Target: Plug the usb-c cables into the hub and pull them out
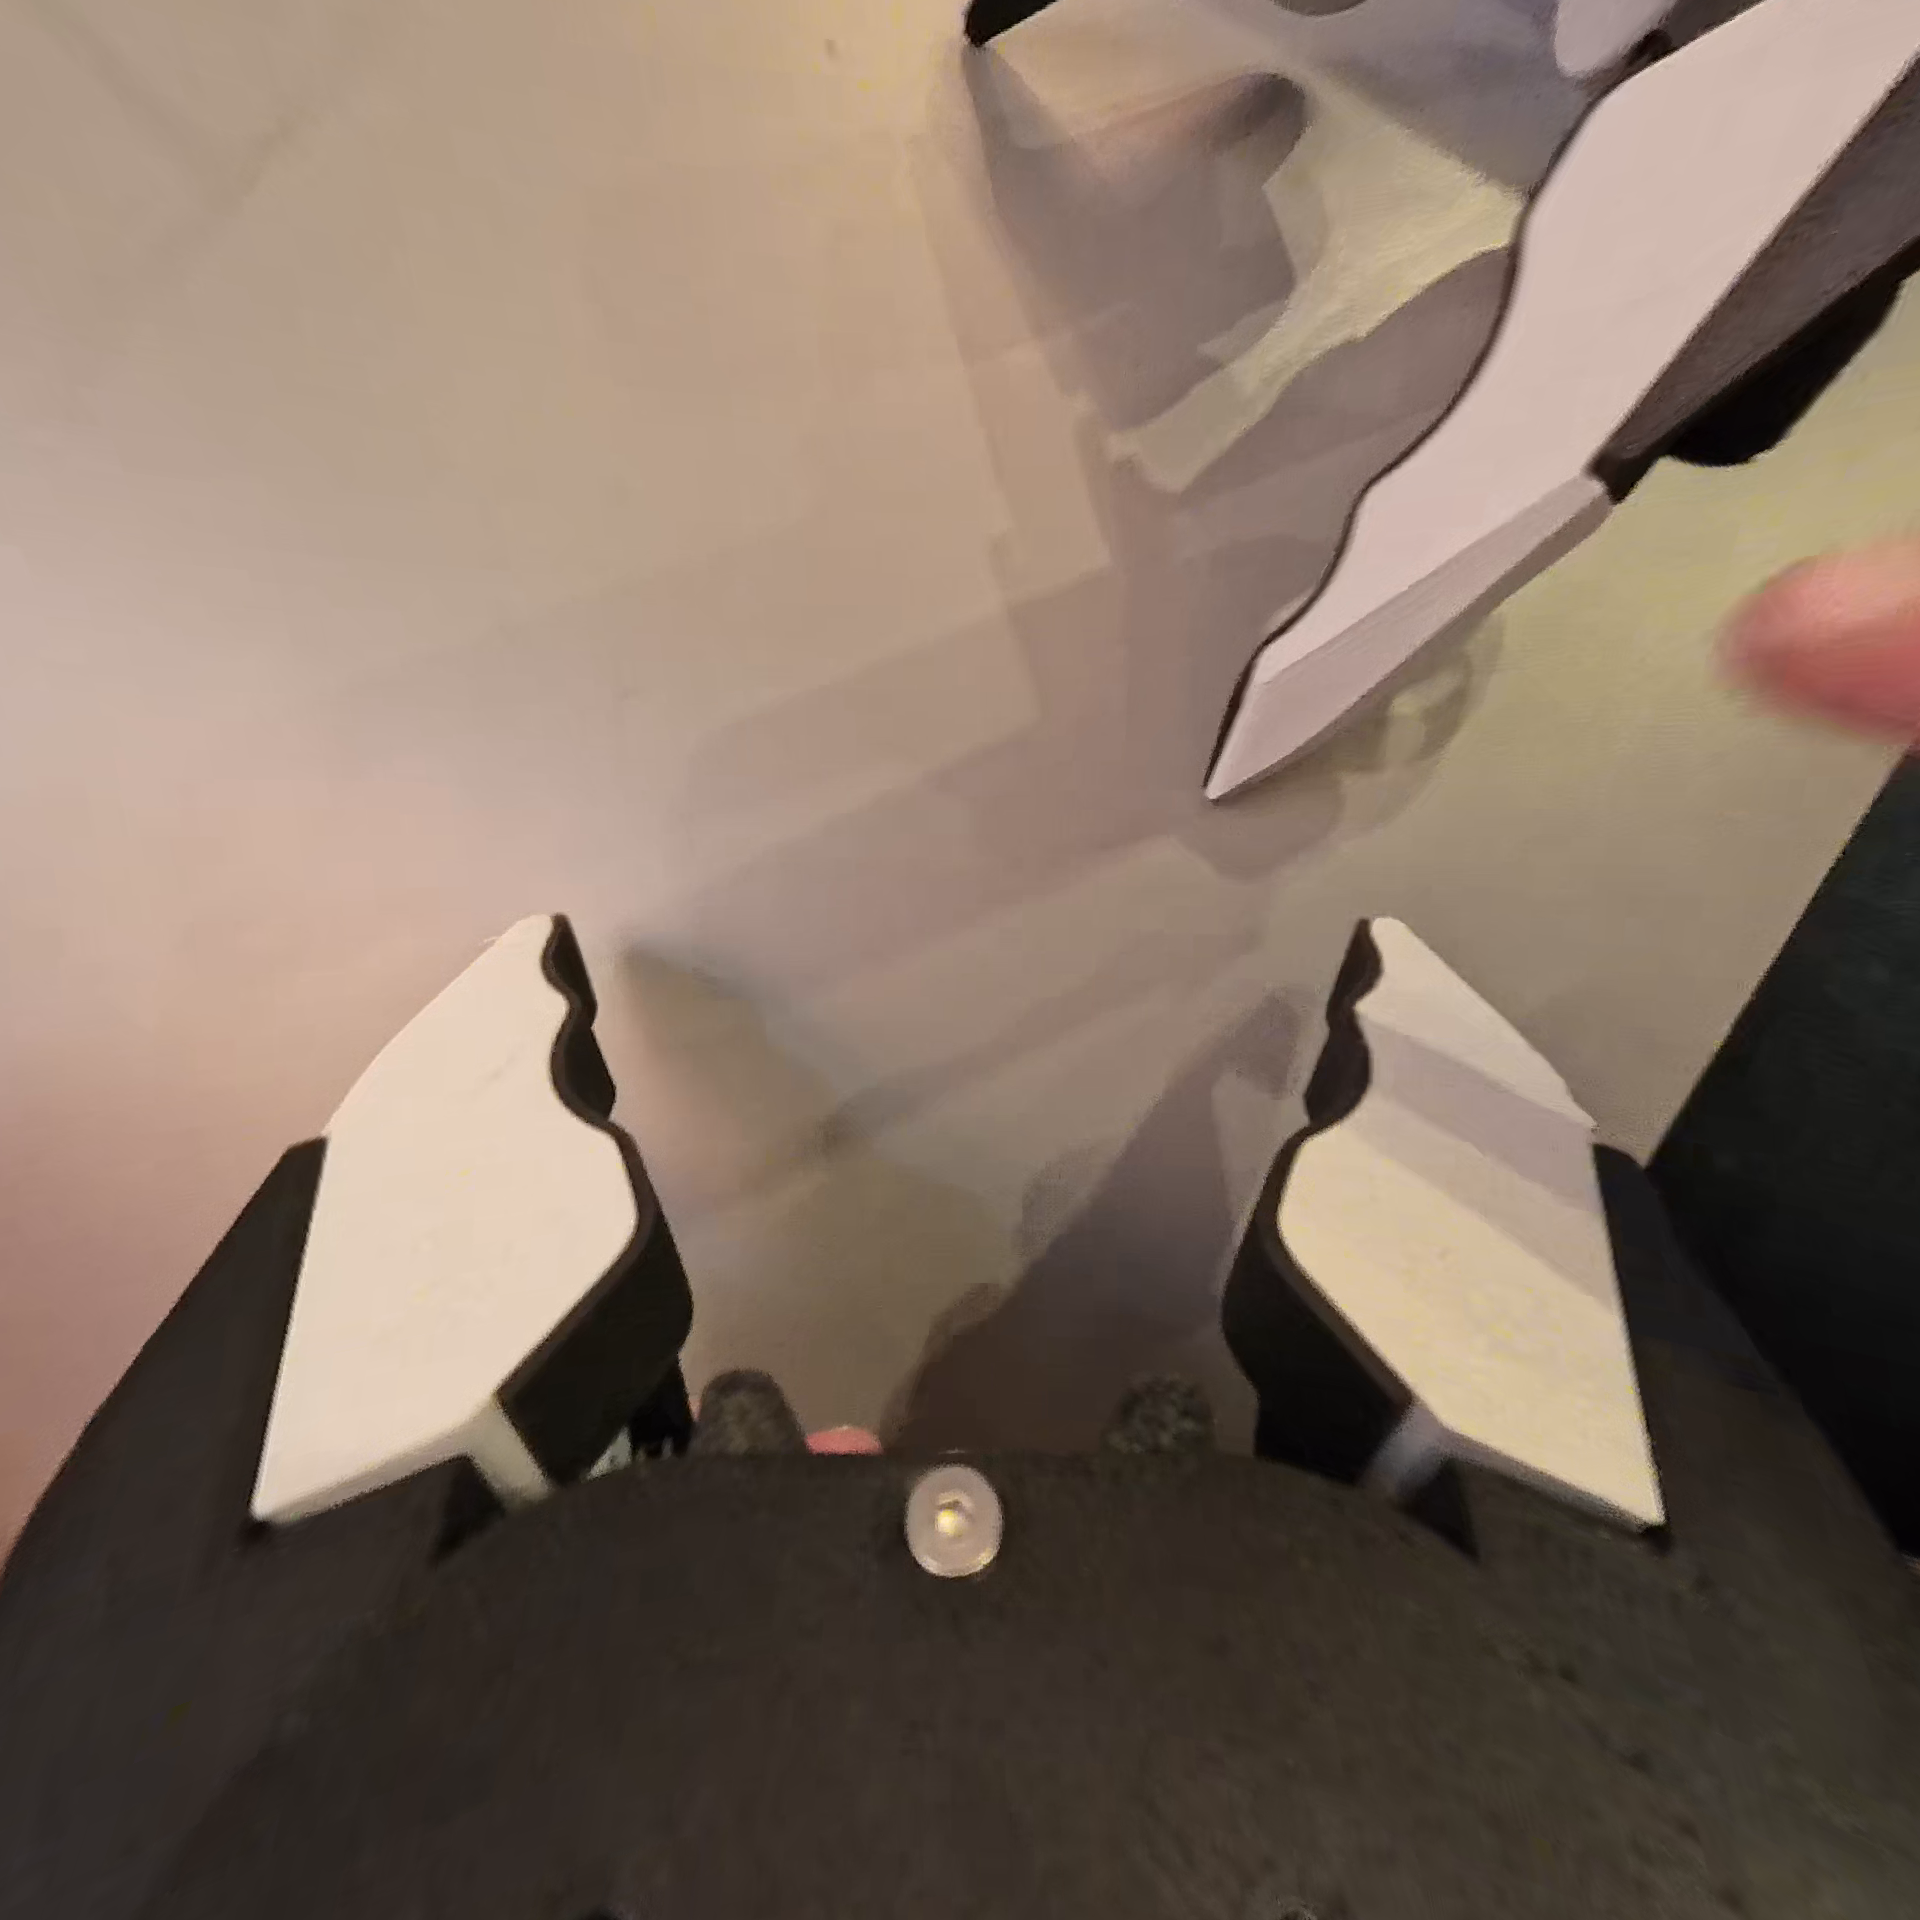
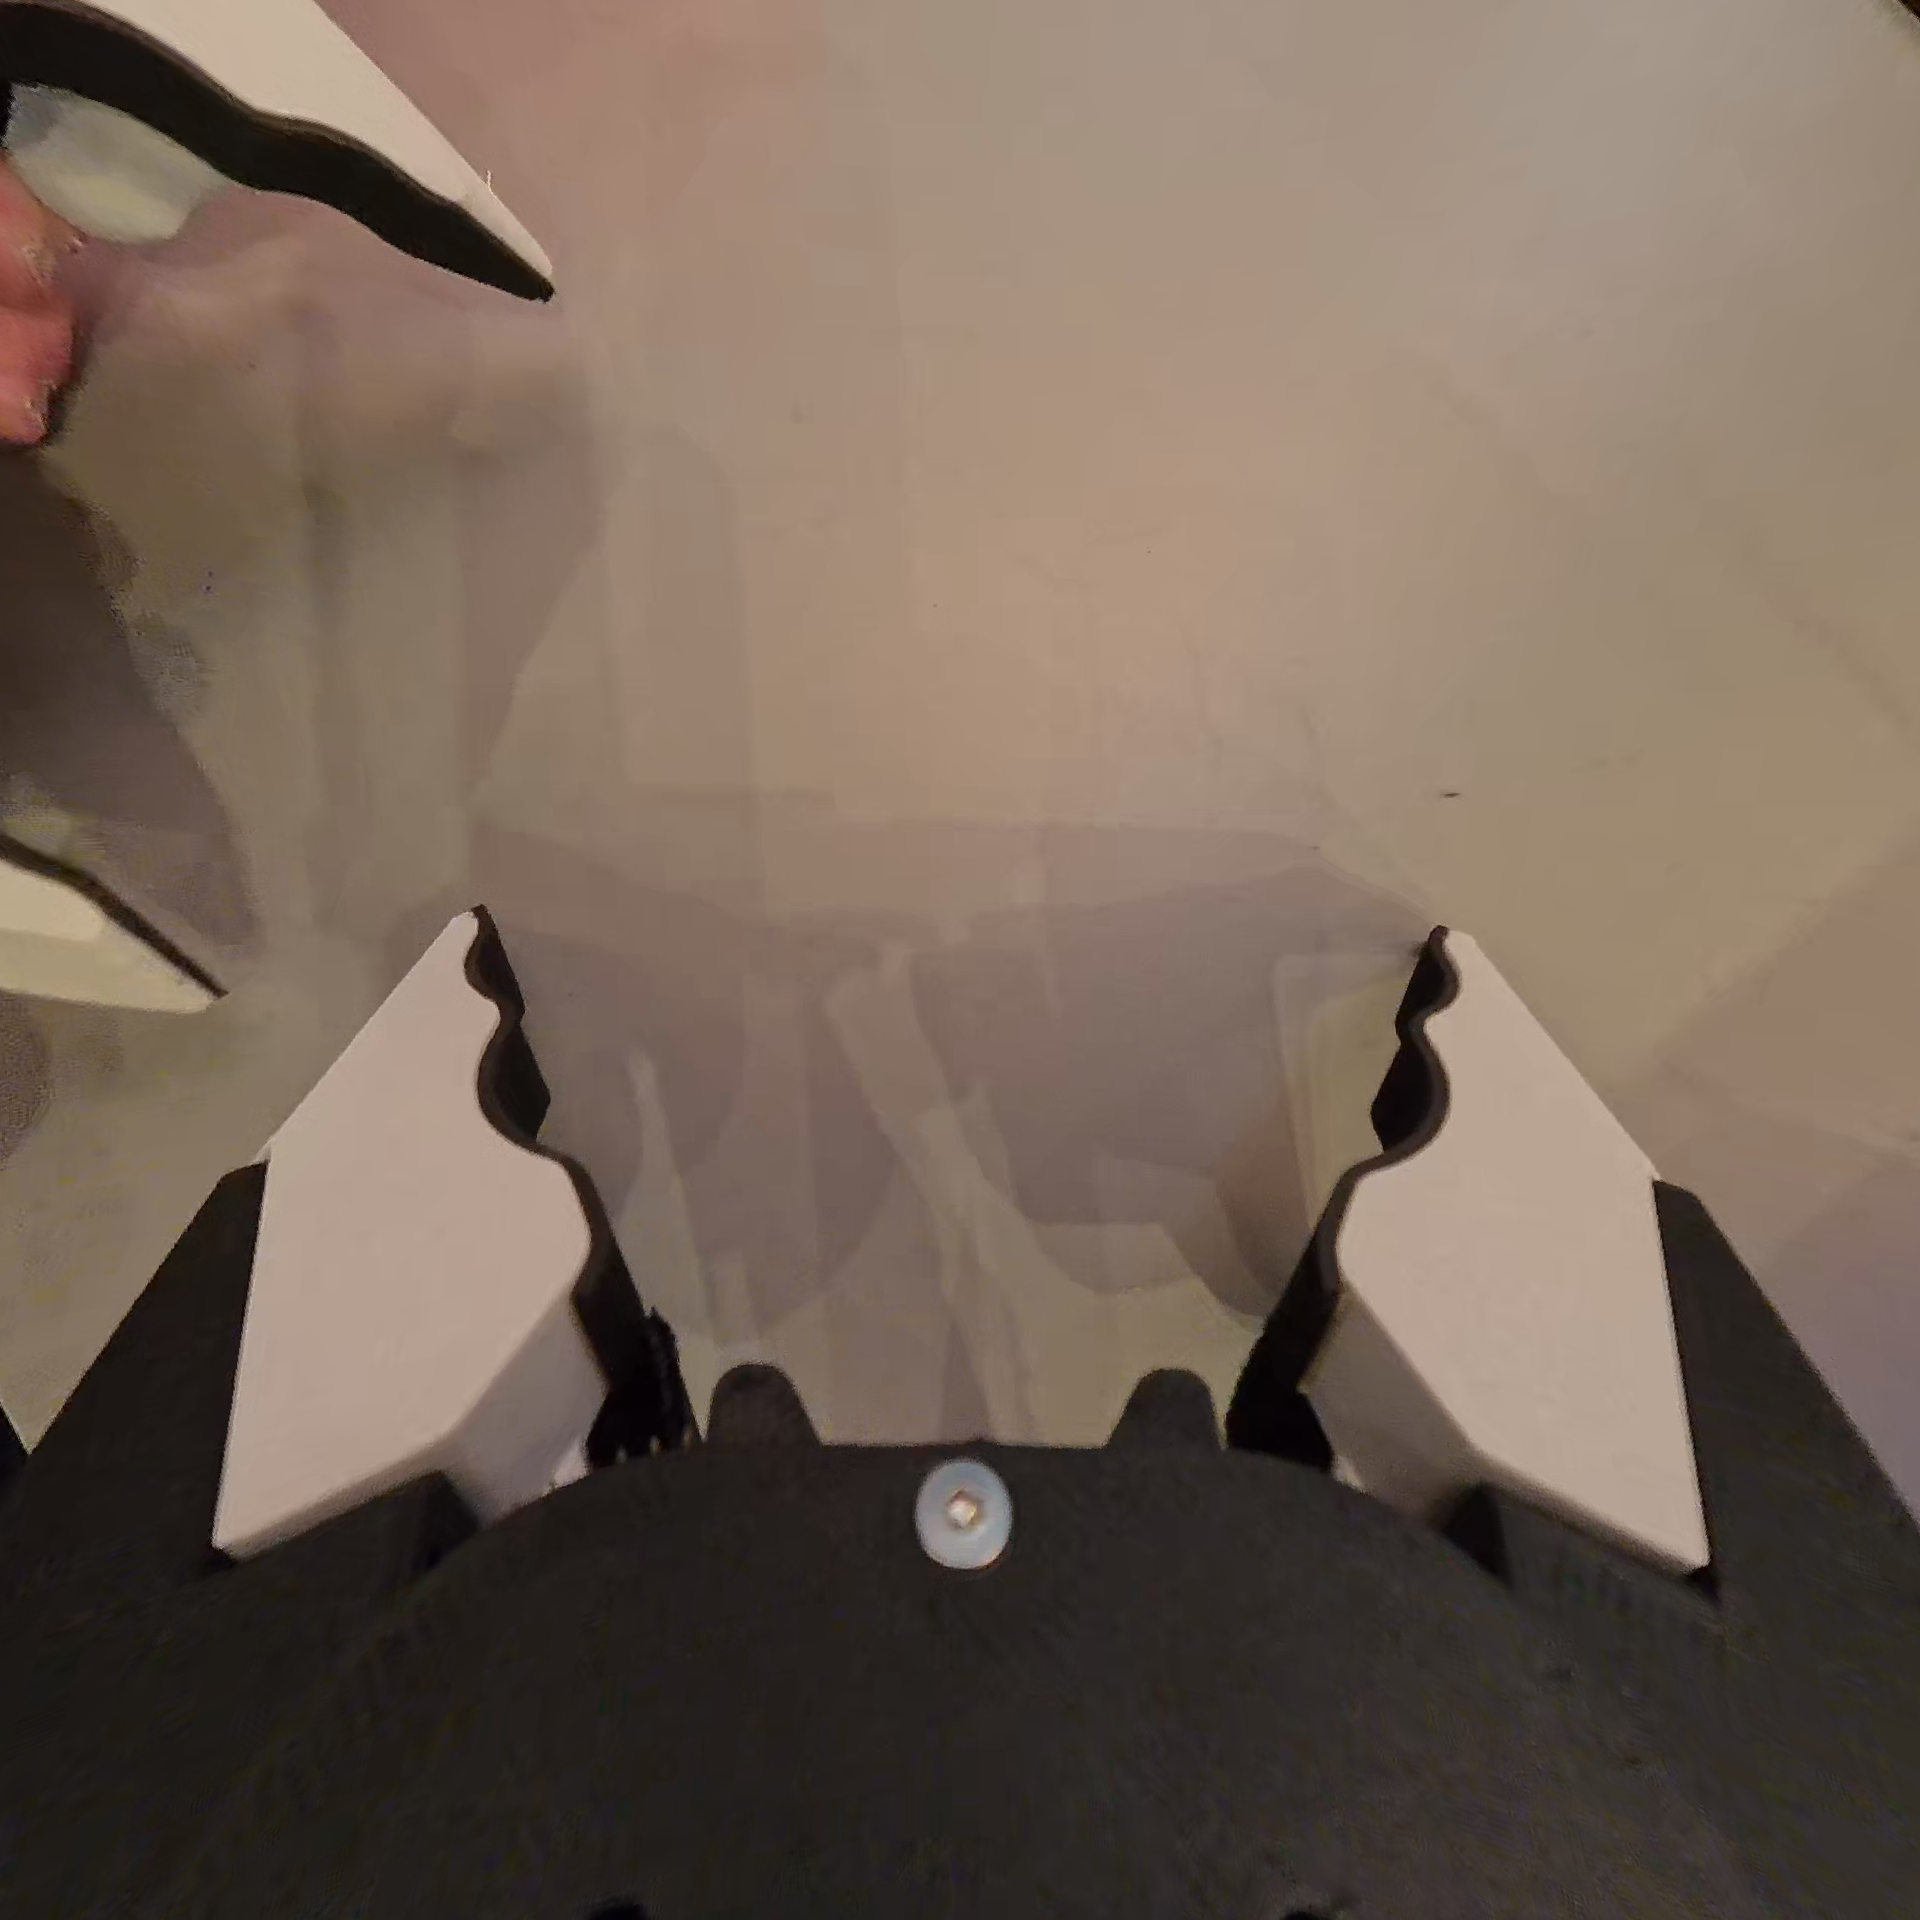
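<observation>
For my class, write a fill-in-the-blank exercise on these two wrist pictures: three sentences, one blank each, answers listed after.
1. The left tongs stand ____, with nothing between their fingers.
2. The right tongs hold ____ between their fingers.
3. Under both tongs lies a pale table; neither view shows any cable or ____.

Missing words: open; nothing; hub
</observation>
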`<state>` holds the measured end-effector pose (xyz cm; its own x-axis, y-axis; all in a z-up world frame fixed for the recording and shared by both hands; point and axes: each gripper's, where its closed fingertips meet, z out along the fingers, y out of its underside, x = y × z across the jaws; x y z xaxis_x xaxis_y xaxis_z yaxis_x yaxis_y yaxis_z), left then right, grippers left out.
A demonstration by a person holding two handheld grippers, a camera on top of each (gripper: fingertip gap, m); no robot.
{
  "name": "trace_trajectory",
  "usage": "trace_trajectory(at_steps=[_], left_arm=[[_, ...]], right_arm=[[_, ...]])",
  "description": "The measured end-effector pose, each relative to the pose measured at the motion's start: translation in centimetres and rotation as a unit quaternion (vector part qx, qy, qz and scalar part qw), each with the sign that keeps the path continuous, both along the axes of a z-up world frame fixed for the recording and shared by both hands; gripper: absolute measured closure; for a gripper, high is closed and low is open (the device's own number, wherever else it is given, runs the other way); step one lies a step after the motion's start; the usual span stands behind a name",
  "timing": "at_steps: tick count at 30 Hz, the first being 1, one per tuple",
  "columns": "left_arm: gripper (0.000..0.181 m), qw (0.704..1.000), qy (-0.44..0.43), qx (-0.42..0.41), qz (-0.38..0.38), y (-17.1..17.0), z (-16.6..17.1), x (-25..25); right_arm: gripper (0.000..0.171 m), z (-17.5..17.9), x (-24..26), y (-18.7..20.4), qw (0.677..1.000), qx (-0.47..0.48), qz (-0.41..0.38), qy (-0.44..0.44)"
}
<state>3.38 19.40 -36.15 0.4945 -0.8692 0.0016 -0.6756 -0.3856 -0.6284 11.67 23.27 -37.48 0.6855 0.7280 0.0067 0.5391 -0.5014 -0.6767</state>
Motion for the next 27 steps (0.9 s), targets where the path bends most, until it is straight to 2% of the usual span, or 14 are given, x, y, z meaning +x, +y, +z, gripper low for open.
trace_trajectory(at_steps=[4, 5, 9, 14, 21, 27], left_arm=[[0.052, 1.000, -0.012, -0.009, -0.014, -1.3, 0.4, 1.2], [0.058, 1.000, -0.004, -0.003, -0.012, -1.2, 0.2, 1.1], [0.060, 1.000, 0.016, -0.004, -0.025, -1.5, -0.7, 0.8], [0.062, 1.000, 0.022, -0.002, -0.005, -0.9, -0.7, 0.7], [0.077, 0.998, 0.029, 0.053, 0.016, -0.4, 0.1, 0.3], [0.061, 0.999, 0.025, -0.029, 0.015, -0.7, -0.7, 0.6]], right_arm=[[0.012, 0.0, 0.0, 0.0, 1.000, 0.000, 0.000, 0.000], [0.012, 0.0, 0.0, 0.0, 1.000, 0.000, 0.000, 0.000], [0.012, 0.0, 0.0, 0.0, 1.000, 0.000, 0.000, 0.000], [0.012, 0.0, 0.0, 0.0, 1.000, 0.000, 0.000, 0.000], [0.012, 0.0, 0.0, 0.1, 1.000, 0.000, 0.000, 0.000], [0.012, 0.0, 0.0, 0.1, 1.000, 0.000, 0.000, 0.000]])
